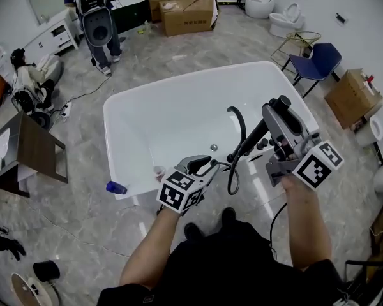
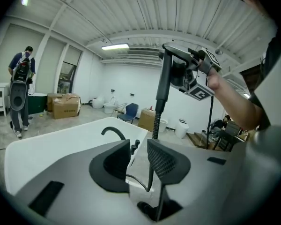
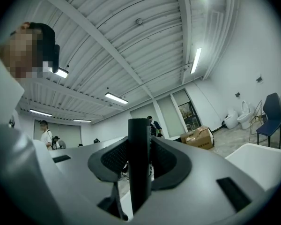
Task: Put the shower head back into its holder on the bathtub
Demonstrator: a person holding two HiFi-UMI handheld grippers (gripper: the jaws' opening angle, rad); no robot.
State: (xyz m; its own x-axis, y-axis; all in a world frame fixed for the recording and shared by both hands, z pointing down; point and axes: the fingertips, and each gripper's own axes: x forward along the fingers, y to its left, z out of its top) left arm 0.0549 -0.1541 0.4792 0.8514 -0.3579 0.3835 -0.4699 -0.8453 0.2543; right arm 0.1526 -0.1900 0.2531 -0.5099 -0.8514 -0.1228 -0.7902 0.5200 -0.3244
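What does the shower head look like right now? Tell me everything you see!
The shower head is a slim, matte black stick. The right gripper clamps it and holds it tilted above the edge of the white bathtub. A ribbed black hose hangs from its lower end in a loop.

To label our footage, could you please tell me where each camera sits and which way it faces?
Head view: on the person's head, steeply down at the bathtub; both forearms, left gripper, right gripper show.
Left gripper view: on that gripper, across the bathtub past open jaws; right forearm shows.
Right gripper view: on that gripper, tilted toward the ceiling; jaws shut on the shower head.
Shared: all three show the shower head.
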